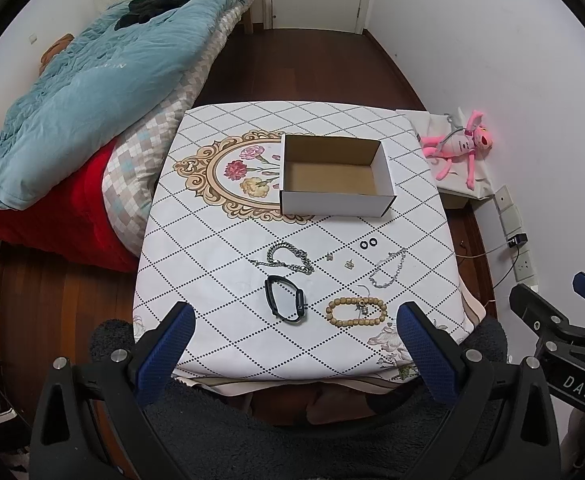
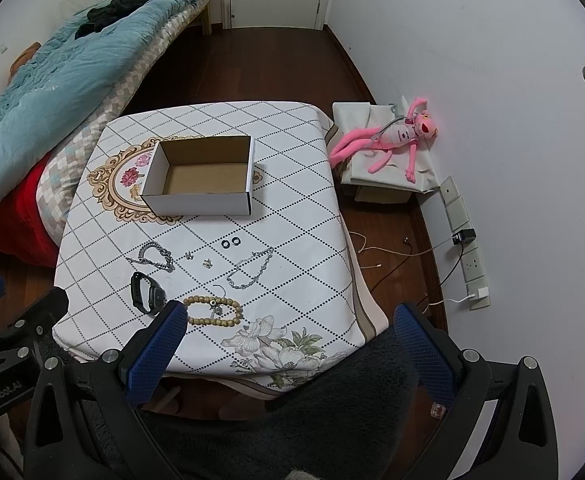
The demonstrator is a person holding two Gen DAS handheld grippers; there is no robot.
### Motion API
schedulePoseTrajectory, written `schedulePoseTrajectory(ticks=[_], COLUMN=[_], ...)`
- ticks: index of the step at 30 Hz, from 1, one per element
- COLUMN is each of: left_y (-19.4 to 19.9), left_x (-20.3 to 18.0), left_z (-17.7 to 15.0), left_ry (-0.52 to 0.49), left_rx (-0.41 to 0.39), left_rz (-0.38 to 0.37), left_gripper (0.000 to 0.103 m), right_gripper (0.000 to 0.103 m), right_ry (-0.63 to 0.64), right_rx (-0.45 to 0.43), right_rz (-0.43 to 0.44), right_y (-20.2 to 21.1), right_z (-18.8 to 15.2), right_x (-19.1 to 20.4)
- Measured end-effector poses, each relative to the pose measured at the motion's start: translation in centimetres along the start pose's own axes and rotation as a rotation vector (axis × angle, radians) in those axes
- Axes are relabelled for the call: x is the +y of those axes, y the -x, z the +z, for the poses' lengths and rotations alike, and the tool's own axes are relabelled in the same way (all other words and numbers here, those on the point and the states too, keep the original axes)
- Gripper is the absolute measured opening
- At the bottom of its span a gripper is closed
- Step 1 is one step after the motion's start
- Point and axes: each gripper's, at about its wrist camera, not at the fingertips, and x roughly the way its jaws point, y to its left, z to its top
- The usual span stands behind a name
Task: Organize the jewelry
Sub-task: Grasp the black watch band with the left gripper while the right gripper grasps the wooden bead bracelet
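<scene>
An open, empty white cardboard box (image 1: 336,178) (image 2: 200,178) stands mid-table. Nearer lie a thick silver chain bracelet (image 1: 290,260) (image 2: 156,256), a black smart band (image 1: 286,298) (image 2: 145,291), a wooden bead bracelet (image 1: 354,312) (image 2: 212,311), a thin silver chain (image 1: 388,270) (image 2: 250,270), two black rings (image 1: 368,244) (image 2: 230,242) and two small earrings (image 1: 338,260) (image 2: 198,259). My left gripper (image 1: 294,320) is open and empty above the table's near edge. My right gripper (image 2: 288,322) is open and empty, also at the near edge, to the right of the left one.
The table (image 1: 212,240) has a diamond-patterned cloth. A bed with a blue quilt (image 1: 92,80) lies left. A pink plush toy (image 2: 392,140) sits on a covered box to the right, by wall sockets and cables (image 2: 464,248).
</scene>
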Motion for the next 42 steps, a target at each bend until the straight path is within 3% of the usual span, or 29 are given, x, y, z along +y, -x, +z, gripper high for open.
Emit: schedulePoseTrajectory(ticks=[10,19,23,24,27,33,42], left_y=[-1.0,-7.7,-11.0,-12.0,-15.0,-19.0,-22.3], left_x=[0.1,1.7,2.4,2.6,3.3,4.2,4.9], left_z=[0.7,1.6,1.2,1.0,0.0,-1.7,-2.7], left_ry=[0.0,-0.015,-0.021,-0.023,-0.018,0.022,0.064], left_rx=[-0.019,0.017,0.061,0.077,0.143,0.225,0.294], left_rz=[0.012,0.083,0.087,0.082,0.075,0.034,0.006], left_gripper=[0.103,0.102,0.102,0.099,0.077,0.071,0.046], right_gripper=[0.103,0.103,0.093,0.088,0.077,0.065,0.053], right_ry=[-0.038,-0.035,-0.02,-0.018,-0.029,-0.043,-0.008], right_rx=[0.014,0.108,0.175,0.204,0.274,0.353,0.384], right_rz=[0.016,0.048,0.057,0.062,0.096,0.121,0.114], right_y=[-1.5,-9.3,-13.9,-15.5,-19.2,-24.0,-26.2], right_z=[0.1,1.1,0.6,0.2,-0.9,-3.1,-5.2], right_x=[-0.4,1.0,2.1,2.5,3.2,4.3,5.5])
